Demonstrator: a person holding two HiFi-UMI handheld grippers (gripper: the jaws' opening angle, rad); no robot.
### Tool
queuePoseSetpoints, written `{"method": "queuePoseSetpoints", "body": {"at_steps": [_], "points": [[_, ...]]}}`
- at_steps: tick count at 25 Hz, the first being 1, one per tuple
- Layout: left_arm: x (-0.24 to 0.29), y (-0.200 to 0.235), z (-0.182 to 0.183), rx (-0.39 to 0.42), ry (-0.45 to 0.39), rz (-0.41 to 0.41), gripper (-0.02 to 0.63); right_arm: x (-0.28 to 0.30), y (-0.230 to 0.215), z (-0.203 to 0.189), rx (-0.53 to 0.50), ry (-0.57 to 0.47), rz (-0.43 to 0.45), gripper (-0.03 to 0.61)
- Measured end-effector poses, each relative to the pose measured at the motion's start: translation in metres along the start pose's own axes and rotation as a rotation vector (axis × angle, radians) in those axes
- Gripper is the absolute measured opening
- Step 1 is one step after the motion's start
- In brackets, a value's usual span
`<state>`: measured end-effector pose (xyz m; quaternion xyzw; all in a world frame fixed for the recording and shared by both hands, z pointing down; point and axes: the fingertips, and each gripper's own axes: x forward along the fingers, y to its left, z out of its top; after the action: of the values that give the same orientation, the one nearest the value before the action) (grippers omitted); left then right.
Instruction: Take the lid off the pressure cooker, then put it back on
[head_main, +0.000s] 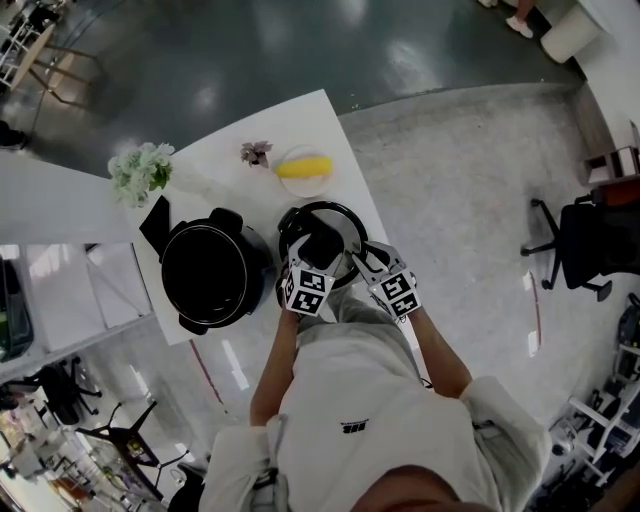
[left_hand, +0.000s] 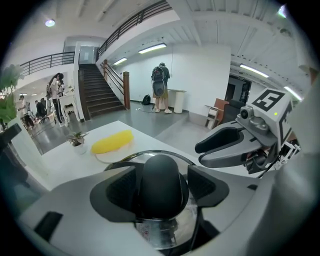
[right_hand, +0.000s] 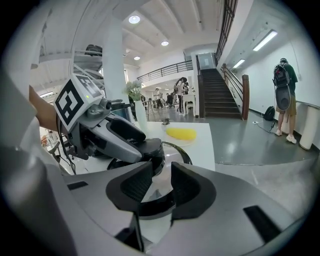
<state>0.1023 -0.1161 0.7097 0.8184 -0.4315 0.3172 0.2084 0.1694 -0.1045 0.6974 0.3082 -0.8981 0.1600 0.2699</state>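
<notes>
**While lid lies off the pot, both grippers sit at it**

As the round glass pressure-cooker lid w/ black rim (head_main: 346, 222) lies flat on the white table (head_main: 300, 120), just beside the open black cooker pot (head_main: 210, 275), the left gripper (left_hand: 161, 189) straddles its domed black plastic knob (head_main: 322, 243). Its fingers are spread wide: ribbed pads (left_hand: 119, 187) flank the knob either side, close but not squeezing. The right gripper (right_hand: 159, 186) hangs over the lid's rim nearest the person. Its fingers (right_hand: 186, 187) are a narrow gap apart w/ nothing pinched btwn them, and glass shows thru the gap.
</notes>
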Motion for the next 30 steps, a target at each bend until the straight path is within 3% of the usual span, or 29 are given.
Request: {"method": "queuePoseSetpoints", "body": {"at_steps": [7,17,26,30], "points": [[-0.022,0.001,0.015,-0.001,-0.062,0.020,0.315,-0.011,0.006,0.022,-0.005,-0.056,-0.020,0.109],[-0.061,-0.007,0.020,0.026,-0.142,-0.023,0.282,-0.043,0.029,0.037,0.024,-0.101,-0.150,0.109],[-0.077,-0.007,0.013,0.032,-0.148,-0.061,0.282,-0.054,0.047,0.032,0.030,-0.114,-0.241,0.109],[-0.073,-0.008,0.011,0.046,-0.123,-0.068,0.282,-0.054,0.049,0.022,0.037,-0.094,-0.243,0.109]]}}
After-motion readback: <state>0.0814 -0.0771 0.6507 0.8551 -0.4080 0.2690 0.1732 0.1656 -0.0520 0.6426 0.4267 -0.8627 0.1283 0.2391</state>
